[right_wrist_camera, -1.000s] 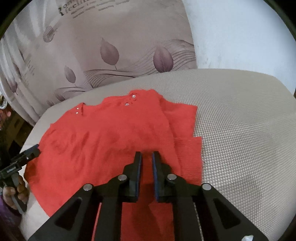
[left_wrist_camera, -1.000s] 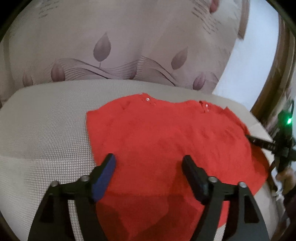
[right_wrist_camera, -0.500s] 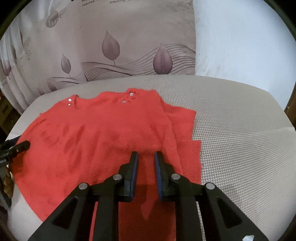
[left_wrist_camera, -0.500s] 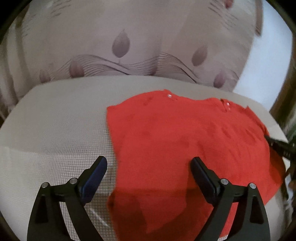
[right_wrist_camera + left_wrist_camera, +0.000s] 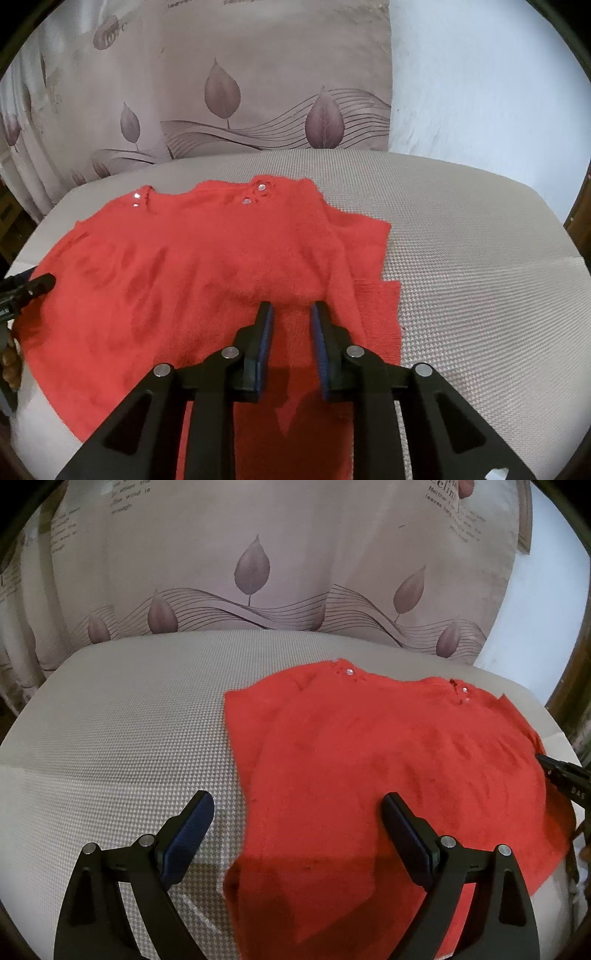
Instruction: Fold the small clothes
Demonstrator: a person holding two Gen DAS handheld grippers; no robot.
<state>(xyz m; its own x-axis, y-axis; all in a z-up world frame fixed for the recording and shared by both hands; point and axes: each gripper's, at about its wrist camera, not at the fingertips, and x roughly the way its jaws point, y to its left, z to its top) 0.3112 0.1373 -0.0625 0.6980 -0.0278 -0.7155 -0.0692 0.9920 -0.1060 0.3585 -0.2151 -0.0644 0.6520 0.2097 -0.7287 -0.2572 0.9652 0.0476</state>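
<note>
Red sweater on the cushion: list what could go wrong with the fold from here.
1. The right gripper, jaws just opening, hovers over a folded-in layer of the sweater; a pinch could catch one layer only.
2. The left gripper straddles the sweater's edge with one finger over the bare cushion, so it might grab short.
3. The knit looks fuzzy and may drag, undoing the side fold.

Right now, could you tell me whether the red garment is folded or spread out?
Mostly spread: the red garment lies flat on the cushion, with one side flap doubled over.
</note>
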